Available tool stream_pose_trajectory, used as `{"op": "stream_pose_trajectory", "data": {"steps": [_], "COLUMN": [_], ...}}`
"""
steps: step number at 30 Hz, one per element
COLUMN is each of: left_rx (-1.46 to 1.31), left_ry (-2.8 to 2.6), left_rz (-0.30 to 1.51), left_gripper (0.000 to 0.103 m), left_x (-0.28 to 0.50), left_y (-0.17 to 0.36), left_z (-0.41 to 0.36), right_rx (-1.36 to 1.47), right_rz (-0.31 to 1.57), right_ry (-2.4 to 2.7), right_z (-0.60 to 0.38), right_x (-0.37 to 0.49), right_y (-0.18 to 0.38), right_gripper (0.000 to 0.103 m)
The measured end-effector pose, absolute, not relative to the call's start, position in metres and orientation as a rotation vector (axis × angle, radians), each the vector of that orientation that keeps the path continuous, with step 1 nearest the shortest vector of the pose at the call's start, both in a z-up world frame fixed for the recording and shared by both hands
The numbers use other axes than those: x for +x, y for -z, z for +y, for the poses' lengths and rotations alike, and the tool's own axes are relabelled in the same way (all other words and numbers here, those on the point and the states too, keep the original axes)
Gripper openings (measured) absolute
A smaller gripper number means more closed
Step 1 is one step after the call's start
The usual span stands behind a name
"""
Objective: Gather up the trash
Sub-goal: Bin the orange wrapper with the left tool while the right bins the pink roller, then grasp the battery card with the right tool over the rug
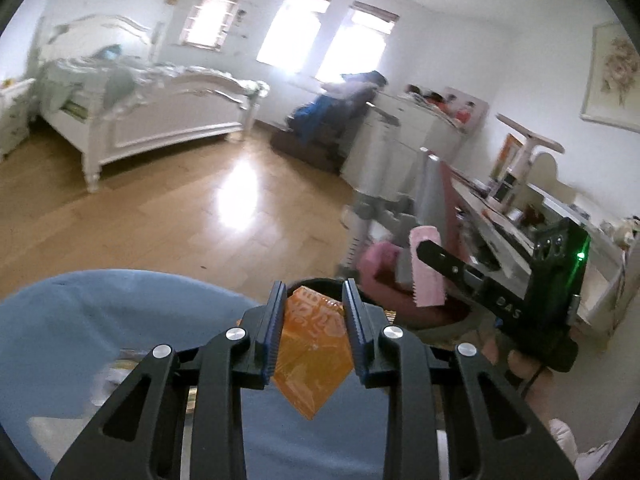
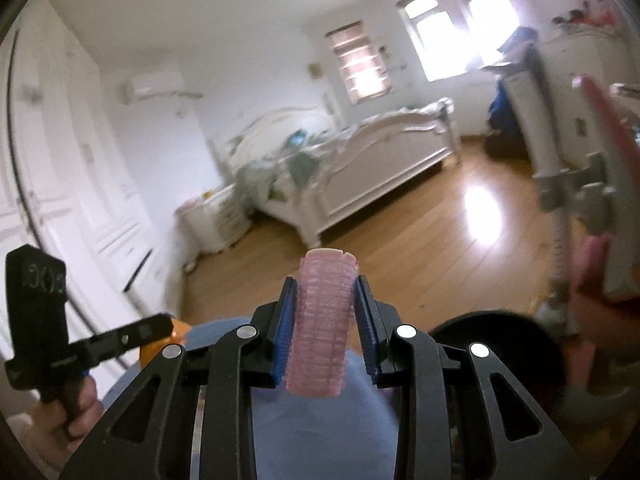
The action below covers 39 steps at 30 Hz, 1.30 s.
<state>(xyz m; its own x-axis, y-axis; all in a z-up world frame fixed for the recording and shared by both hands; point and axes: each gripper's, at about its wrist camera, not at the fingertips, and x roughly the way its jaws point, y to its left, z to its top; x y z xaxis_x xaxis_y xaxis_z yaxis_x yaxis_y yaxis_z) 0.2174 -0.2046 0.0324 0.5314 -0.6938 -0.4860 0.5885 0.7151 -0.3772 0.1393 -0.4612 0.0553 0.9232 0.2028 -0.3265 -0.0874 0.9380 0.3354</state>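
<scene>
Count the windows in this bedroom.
3, all on the far wall: one beside the bed's headboard, two side by side near the dresser. Others may be out of view.

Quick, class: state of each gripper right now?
Left gripper: shut on an orange wrapper.
Right gripper: shut on a pink hair roller.

Both grippers are black, with open triangular cut-outs in the arms and round silver screws at the joints. The left gripper [image 1: 312, 320] and the right gripper [image 2: 326, 316] have blue ribbed pads [image 1: 270, 340] on the fingers. The right gripper's housing carries a green light and white letters.
</scene>
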Motion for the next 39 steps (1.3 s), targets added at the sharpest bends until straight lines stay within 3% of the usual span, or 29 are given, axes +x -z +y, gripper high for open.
{"op": "stream_pose_trajectory", "data": {"steps": [8,18,20,21,23,24,25,32,39], "left_rx": [-0.249,-0.237,-0.217,-0.202,-0.186,-0.183,-0.183,-0.158,-0.129], "left_ry": [0.881,0.867,0.857,0.839,0.798,0.782,0.772,0.774,0.663], "left_rz": [0.799,0.895,0.899,0.893,0.868,0.855,0.839,0.811,0.794], "left_gripper": [0.029,0.030,0.035,0.043,0.063,0.085,0.092,0.092,0.092], "left_x": [0.241,0.262,0.265,0.266,0.266,0.265,0.264,0.254,0.231], "left_y": [0.005,0.041,0.044,0.044,0.043,0.041,0.039,0.025,0.021], "left_z": [-0.298,-0.348,-0.353,-0.356,-0.357,-0.357,-0.356,-0.325,-0.240], "right_rx": [0.442,0.513,0.517,0.519,0.526,0.529,0.529,0.506,0.366], "right_rz": [0.442,0.512,0.532,0.543,0.563,0.555,0.547,0.536,0.568], "right_ry": [-0.059,-0.054,-0.058,-0.055,-0.048,-0.040,-0.032,-0.072,-0.219], "right_z": [-0.552,-0.578,-0.580,-0.581,-0.583,-0.583,-0.585,-0.570,-0.495], "right_x": [0.142,0.179,0.185,0.188,0.194,0.195,0.195,0.188,0.183], "right_y": [-0.005,0.039,0.046,0.048,0.051,0.051,0.052,0.042,0.018], "right_gripper": [0.030,0.030,0.031,0.032,0.050,0.064,0.074,0.075,0.075]}}
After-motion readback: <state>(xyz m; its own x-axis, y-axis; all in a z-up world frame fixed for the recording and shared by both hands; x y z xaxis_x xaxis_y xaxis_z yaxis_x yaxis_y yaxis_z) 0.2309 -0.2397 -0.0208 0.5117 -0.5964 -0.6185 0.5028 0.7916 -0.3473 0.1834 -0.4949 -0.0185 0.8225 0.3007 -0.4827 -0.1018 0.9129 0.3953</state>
